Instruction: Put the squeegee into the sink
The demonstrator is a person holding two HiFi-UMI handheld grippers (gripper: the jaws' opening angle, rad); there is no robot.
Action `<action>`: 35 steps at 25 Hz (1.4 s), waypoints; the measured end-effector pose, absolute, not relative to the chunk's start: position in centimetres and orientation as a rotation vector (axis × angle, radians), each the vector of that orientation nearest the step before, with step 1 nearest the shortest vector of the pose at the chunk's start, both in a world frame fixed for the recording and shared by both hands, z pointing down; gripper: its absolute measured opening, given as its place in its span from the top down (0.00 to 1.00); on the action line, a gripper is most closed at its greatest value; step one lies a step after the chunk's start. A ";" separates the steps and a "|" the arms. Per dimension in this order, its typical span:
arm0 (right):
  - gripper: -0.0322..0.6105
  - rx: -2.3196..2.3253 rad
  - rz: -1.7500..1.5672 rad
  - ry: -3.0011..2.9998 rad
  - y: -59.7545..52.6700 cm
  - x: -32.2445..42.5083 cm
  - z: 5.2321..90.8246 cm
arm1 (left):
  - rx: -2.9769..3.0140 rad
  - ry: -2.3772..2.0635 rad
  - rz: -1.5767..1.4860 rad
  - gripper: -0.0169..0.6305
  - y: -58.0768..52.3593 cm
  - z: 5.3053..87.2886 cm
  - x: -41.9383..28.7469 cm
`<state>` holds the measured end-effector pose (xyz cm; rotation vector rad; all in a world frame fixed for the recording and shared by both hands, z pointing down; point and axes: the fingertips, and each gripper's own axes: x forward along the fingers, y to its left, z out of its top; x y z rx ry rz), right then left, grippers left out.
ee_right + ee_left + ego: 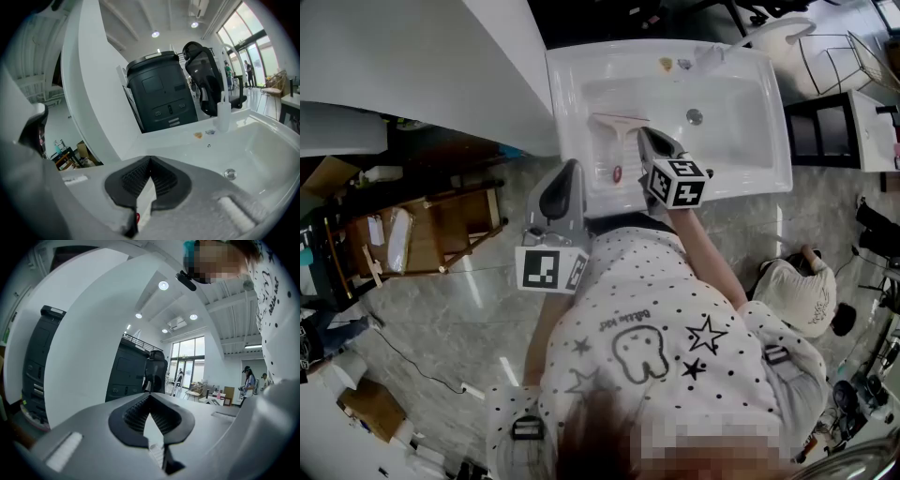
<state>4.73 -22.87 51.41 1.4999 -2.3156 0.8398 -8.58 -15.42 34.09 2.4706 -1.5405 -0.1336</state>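
The white plastic squeegee [618,141] with a red-dotted handle lies in the white ceramic sink [750,178] at upper centre, so the empty right tongs [645,136], pressed together close beside it, might knock it askew, while the left tongs [573,167], also pressed together, hang clear.

White sink [752,184], pinkish squeegee [615,139], black-dotted white shirt [675,281]

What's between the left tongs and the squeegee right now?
Only the sink rim and its bare inner wall, seen in the head view: left tongs outside, squeegee inside.
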 end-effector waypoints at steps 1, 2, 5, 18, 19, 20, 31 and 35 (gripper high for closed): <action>0.96 1.504 0.833 -2.328 -22.8 4.8 50.9 | 2.474 -1.534 -0.133 0.98 -15.4 34.1 -8.4; 0.96 1.508 0.826 -2.340 -22.8 4.9 50.4 | 2.477 -1.528 -0.132 0.98 -15.4 34.1 -8.3; 0.96 1.515 0.789 -2.367 -22.6 5.1 49.1 | 2.482 -1.515 -0.128 0.98 -15.3 34.3 -8.1; 0.96 1.543 0.585 -2.475 -20.4 4.6 43.2 | 2.546 -1.397 -0.099 0.98 -14.2 34.8 -6.2; 0.96 1.548 0.585 -2.486 -20.1 4.7 42.8 | 2.555 -1.385 -0.090 0.98 -14.0 35.0 -6.0; 0.96 1.552 0.585 -2.496 -19.8 4.7 42.5 | 2.563 -1.374 -0.081 0.98 -13.9 35.1 -5.7; 0.96 1.610 0.552 -2.518 -17.6 5.8 40.7 | 2.599 -1.304 -0.058 0.98 -12.5 35.5 -5.1; 0.96 1.614 0.575 -2.542 -16.4 5.7 40.4 | 2.582 -1.306 -0.076 0.98 -12.2 35.6 -5.6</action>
